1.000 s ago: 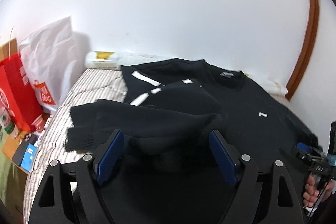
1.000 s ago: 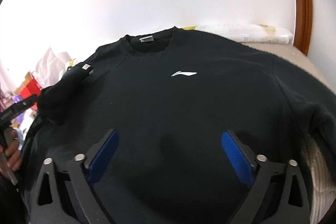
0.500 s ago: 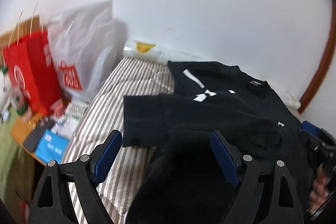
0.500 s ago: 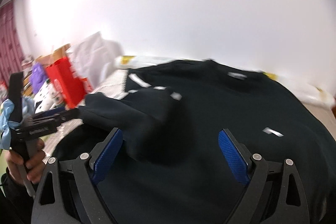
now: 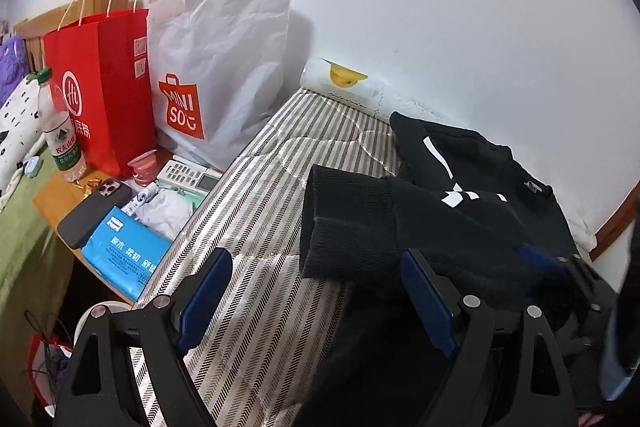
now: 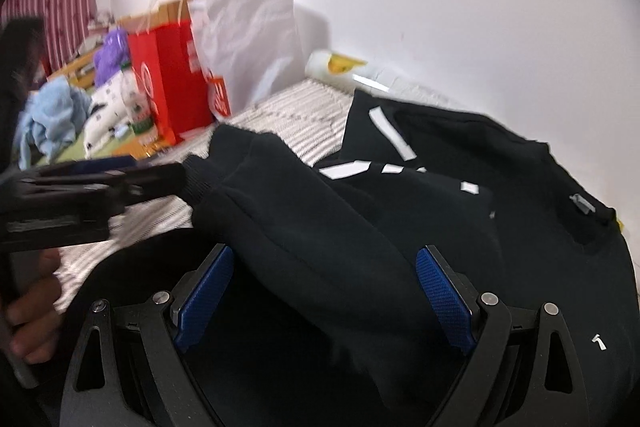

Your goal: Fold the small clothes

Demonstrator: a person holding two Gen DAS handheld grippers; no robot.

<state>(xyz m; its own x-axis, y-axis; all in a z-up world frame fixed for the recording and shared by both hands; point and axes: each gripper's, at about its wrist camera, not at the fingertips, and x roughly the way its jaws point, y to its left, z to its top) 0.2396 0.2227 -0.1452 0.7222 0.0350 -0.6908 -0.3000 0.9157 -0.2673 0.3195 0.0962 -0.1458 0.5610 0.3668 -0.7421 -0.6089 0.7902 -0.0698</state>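
Observation:
A black sweatshirt with white stripes lies on the striped bed. One sleeve with a ribbed cuff is folded across its body. The sweatshirt also shows in the right wrist view, with its cuff pointing left. My left gripper is open and empty, over the bed just left of the cuff. My right gripper is open and empty, low over the folded sleeve. The left gripper shows blurred in the right wrist view, beside the cuff. The right gripper shows blurred in the left wrist view.
Left of the bed, a side table holds a red paper bag, a white Miniso bag, a water bottle, a phone, a blue tissue pack and a remote. A white wall stands behind.
Both grippers have swung left, away from the sweatshirt's chest toward the folded sleeve and its cuff. The bags and side table have come into view. Both stay open.

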